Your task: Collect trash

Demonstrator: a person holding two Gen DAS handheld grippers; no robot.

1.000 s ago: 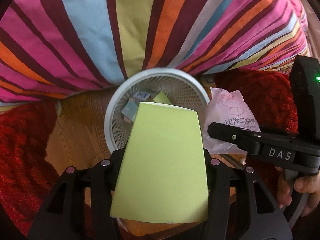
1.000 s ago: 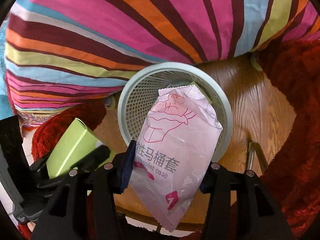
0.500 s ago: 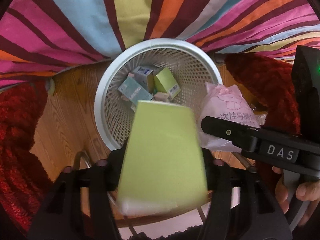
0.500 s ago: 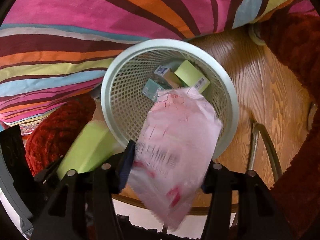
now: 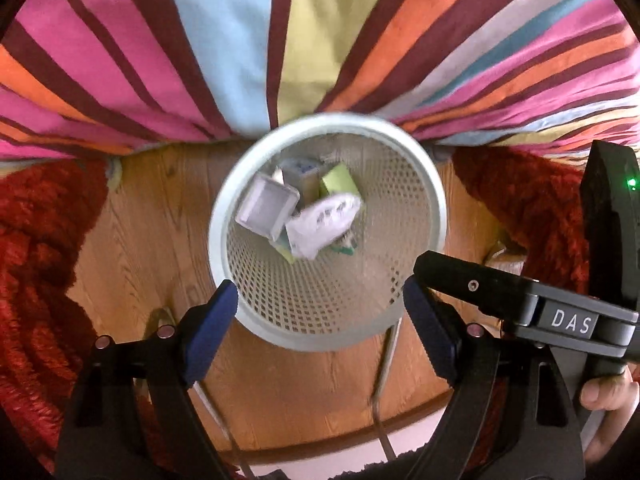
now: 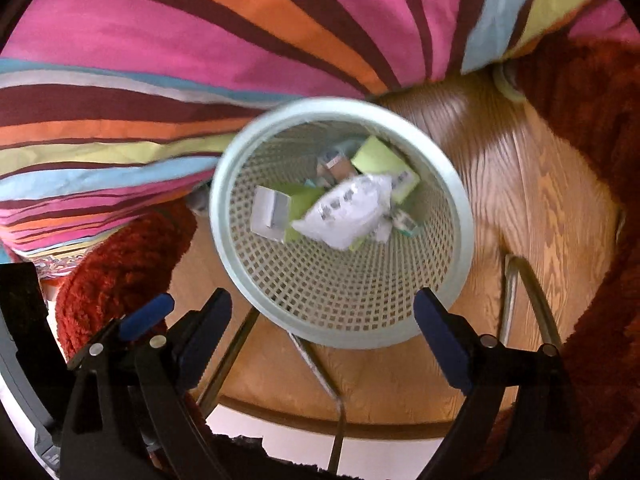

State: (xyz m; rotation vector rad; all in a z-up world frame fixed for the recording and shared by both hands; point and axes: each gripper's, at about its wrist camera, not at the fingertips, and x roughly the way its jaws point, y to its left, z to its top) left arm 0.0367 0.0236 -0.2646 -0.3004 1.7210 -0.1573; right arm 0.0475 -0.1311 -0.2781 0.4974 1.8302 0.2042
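A pale mesh waste basket (image 5: 434, 200) (image 6: 460, 208) stands on a wooden floor. Inside lie several small boxes, a green box (image 5: 340, 178) (image 6: 380, 158), a box seen end-on (image 5: 267, 209) (image 6: 271, 213), and a pale plastic packet (image 5: 324, 224) (image 6: 348, 210), all blurred. My left gripper (image 5: 320, 316) is open and empty, above the basket's near rim. My right gripper (image 6: 322, 332) is open and empty, also above the near rim. The right gripper's body shows at the right of the left wrist view (image 5: 520, 300).
A striped quilt (image 5: 280, 40) (image 6: 200, 40) hangs behind the basket. A red shaggy rug (image 5: 36, 260) (image 6: 592, 120) lies on both sides. Metal legs (image 5: 384, 380) (image 6: 320, 368) stand on the floor near the basket. A hand (image 5: 608, 392) holds the right gripper.
Both grippers opened. The green box left my left gripper and the pink packet left my right gripper; both now lie in the basket.
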